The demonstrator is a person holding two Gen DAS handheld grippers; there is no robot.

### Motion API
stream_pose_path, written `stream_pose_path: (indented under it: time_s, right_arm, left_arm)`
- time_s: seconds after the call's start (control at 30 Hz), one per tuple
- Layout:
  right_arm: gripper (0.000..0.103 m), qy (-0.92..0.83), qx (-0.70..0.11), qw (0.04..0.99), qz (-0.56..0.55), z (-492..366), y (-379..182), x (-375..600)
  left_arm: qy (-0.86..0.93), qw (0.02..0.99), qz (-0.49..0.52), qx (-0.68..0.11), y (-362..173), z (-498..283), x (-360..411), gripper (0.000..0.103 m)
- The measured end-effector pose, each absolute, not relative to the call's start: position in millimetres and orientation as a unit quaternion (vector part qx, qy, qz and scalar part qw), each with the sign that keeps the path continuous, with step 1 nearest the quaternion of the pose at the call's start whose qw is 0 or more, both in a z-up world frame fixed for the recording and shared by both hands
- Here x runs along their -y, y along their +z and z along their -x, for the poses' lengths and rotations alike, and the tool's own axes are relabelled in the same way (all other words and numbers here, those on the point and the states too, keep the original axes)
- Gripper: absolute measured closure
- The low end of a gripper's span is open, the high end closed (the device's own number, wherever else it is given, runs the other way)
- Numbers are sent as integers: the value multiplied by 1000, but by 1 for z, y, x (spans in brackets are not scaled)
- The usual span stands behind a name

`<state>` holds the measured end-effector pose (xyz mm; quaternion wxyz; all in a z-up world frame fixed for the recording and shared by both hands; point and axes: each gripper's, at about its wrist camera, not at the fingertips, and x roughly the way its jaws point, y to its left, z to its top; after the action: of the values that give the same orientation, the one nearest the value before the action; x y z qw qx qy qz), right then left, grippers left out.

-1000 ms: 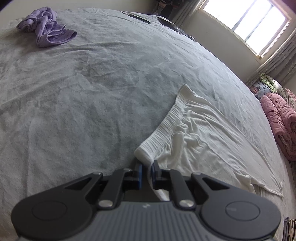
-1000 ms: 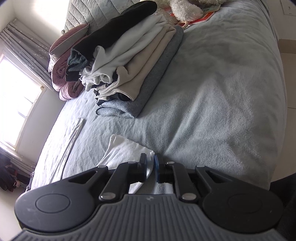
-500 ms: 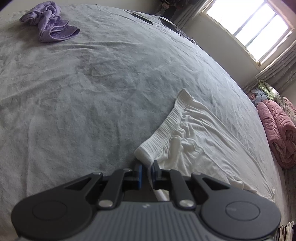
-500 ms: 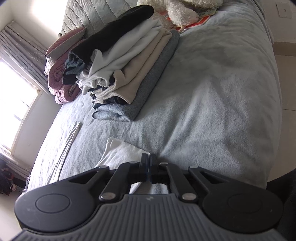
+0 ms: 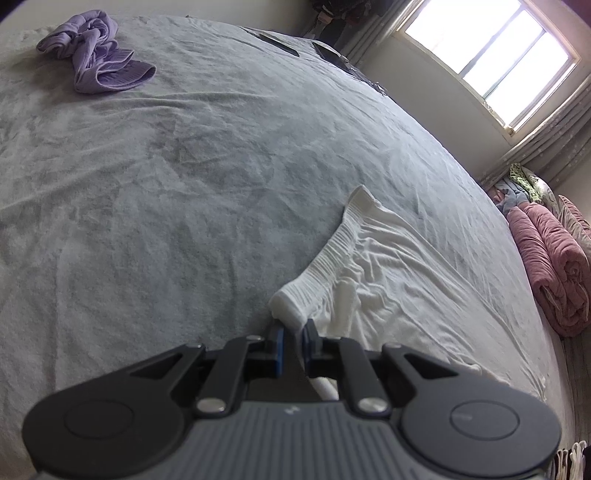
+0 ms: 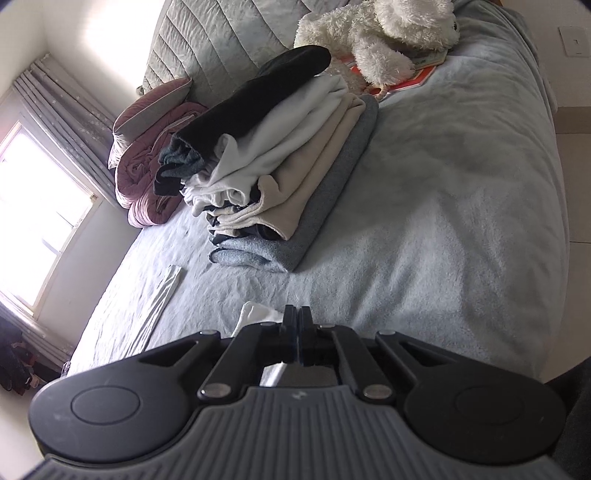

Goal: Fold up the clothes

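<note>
A white garment point(image 5: 388, 280) with a ribbed hem lies spread on the grey bed cover point(image 5: 184, 203). My left gripper point(image 5: 293, 328) is shut on the near corner of that ribbed hem, and the cloth bunches between its blue pads. In the right wrist view, another corner of the white garment point(image 6: 255, 314) pokes out left of my right gripper point(image 6: 297, 314). The right jaws are pressed together with white cloth pinched between them, and more of it shows under the fingers. A flat white strip point(image 6: 155, 306) of the garment runs off to the left.
A crumpled purple garment point(image 5: 96, 55) lies at the far left of the bed. A rolled pink blanket point(image 5: 550, 266) sits by the window side. A stack of folded clothes point(image 6: 280, 166) and a white plush toy point(image 6: 373, 33) lie beyond the right gripper.
The right gripper's jaws have closed onto the white cloth that lay between them. The left gripper keeps its hold on the hem and has stayed put.
</note>
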<state>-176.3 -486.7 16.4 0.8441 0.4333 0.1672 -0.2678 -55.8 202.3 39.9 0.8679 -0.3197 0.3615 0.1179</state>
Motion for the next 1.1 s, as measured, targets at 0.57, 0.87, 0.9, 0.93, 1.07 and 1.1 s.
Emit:
stream_pose_path:
  time_s: [0.57,0.87,0.9,0.93,1.07,1.1]
  right_arm:
    - [102,-246,-147,861,-420,153,46,483]
    - [102,-254,-122,872,-399,143,68,480]
    - [102,-254,-116,873,-399,143,72,480]
    - [102,-254,-110,875,-398,143,76,481]
    - [102,-247,-114,885,-379,133,85,483]
    - [102,-248,-121,885,-376,130,83,483]
  left_arm:
    - [110,887,301,-333,55,55,-199,96]
    - [104,889,303,-327,57,55,-201,97]
    - [101,888,309,-324,59,56,-202,97]
    - [97,888,315,-321,60,56,-203,97]
    - [93,885,326,-320,64,55,-204,97]
    - [96,882,327,-325,62,54,-204,97]
